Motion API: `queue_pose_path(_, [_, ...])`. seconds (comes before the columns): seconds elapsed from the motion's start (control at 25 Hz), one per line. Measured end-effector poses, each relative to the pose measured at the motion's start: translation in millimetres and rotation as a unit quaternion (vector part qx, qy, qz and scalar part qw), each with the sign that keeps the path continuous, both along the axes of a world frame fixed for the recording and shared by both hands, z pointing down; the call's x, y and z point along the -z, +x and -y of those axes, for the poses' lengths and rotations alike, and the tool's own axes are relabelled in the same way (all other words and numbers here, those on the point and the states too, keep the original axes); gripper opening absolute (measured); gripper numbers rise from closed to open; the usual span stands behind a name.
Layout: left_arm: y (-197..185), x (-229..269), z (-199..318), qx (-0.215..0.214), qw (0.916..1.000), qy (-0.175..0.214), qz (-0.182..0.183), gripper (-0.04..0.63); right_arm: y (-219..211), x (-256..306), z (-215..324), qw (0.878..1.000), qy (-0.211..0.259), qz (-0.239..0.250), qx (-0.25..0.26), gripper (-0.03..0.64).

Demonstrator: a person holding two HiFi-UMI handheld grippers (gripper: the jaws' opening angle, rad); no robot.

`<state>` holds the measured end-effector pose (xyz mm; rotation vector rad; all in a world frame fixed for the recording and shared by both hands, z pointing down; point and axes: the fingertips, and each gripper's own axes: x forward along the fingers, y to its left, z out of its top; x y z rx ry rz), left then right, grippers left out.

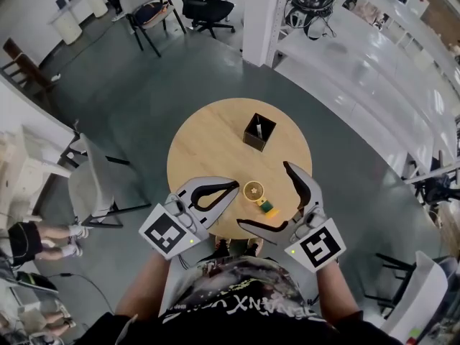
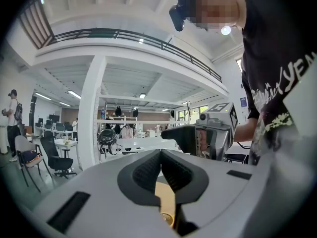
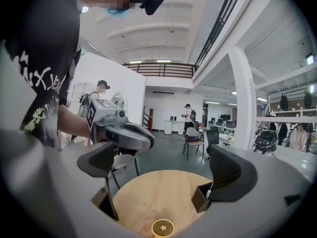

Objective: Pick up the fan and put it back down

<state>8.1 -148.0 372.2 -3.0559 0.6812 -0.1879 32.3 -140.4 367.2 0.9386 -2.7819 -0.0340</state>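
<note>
Left tongs (image 2: pixel 161 166) pressed shut – empty, right tongs (image 3: pixel 163 170) spread wide, empty, over small fan (image 1: pixel 253 190) on round table (image 1: pixel 208 142)

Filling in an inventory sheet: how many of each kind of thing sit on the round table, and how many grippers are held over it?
Fan: 1
Dark open box: 1
Grippers: 2, the left gripper and the right gripper
Total: 4
</note>
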Motion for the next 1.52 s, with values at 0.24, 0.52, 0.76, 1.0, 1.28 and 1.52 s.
queue_pose_path(0.24, [0.7,0.8,1.7,0.003,1.0,-0.002,0.0,0.018,5.9,-6.1,3.4,1.0,-0.002,0.002,-0.011,0.555])
queue_pose_path(0.52, [1.4,0.6,0.8,0.004,1.0,-0.003,0.0,0.018,18.3,-11.0,8.1,0.999,0.01,-0.012,-0.04,0.262])
queue_pose_path(0.76, [1.2,-0.6,2.2,0.003,1.0,-0.003,0.003,0.018,24.7,-14.9,10.8,0.999,0.014,-0.013,-0.05,0.002])
queue_pose_path(1.0, [2.0,0.0,-0.3,0.002,1.0,-0.002,0.004,0.018,24.6,-8.9,7.9,0.998,0.023,0.0,-0.05,0.002])
queue_pose_path(1.28, [4.0,-0.4,1.2,0.003,1.0,-0.002,0.002,0.018,25.8,-9.3,8.1,0.998,0.032,-0.01,-0.045,0.0])
queue_pose_path(1.52, [2.8,-0.1,0.6,0.003,1.0,-0.001,0.003,0.018,23.7,-11.7,6.5,0.999,0.023,-0.013,-0.041,-0.002])
